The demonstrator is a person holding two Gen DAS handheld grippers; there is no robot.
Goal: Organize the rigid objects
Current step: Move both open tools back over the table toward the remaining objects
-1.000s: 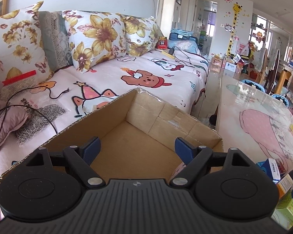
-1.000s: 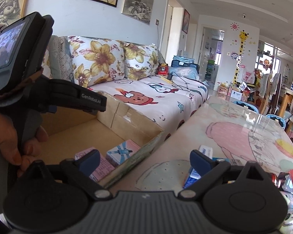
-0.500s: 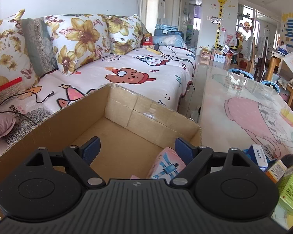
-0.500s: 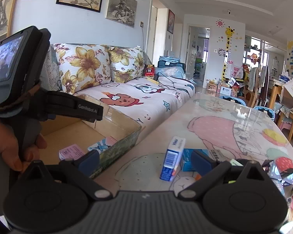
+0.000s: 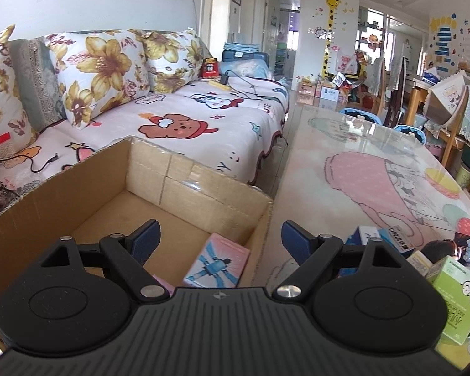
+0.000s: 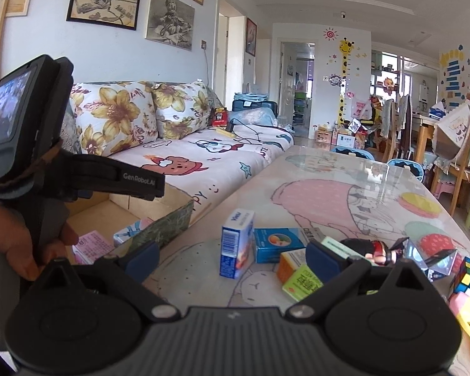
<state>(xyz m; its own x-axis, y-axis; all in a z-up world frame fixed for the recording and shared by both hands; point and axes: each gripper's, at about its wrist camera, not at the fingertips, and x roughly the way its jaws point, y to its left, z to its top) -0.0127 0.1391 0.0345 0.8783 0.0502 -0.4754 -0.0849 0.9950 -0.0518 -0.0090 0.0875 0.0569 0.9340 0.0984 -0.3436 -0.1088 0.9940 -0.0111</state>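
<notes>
Cardboard box (image 5: 203, 197): open-topped, at the left edge of the bench (image 6: 344, 194), just beside the sofa (image 5: 203, 119). Contents visible: one pink-and-blue carton (image 5: 217, 264) lying flat in the near right corner; one pink packet (image 6: 92, 244) beside it, partly hidden in the left wrist view. The rest of the box floor shows bare cardboard. No other contents can be made out.

Left tongs (image 5: 219, 239): spread wide, holding nothing, hanging above the box's near right corner and rim.

Right tongs (image 6: 232, 255): spread wide, holding nothing, above the bench and aimed at the loose cluster.

Loose items on the bench, not yet boxed: blue-and-white carton (image 6: 236, 242), standing upright; teal carton (image 6: 277, 244), lying just behind it; orange-and-green carton (image 6: 299, 274), lying flat near the right tongs; small figurine (image 6: 371, 250); clear faceted prism (image 6: 429, 258); puzzle cube (image 6: 468, 275); green carton (image 5: 457, 300), near the left wrist camera's right margin.

Progress, as judged: early. Two items boxed, at least seven left on the bench. The blue-and-white carton sits nearest the line of the right tongs and looks the likeliest next pick.
</notes>
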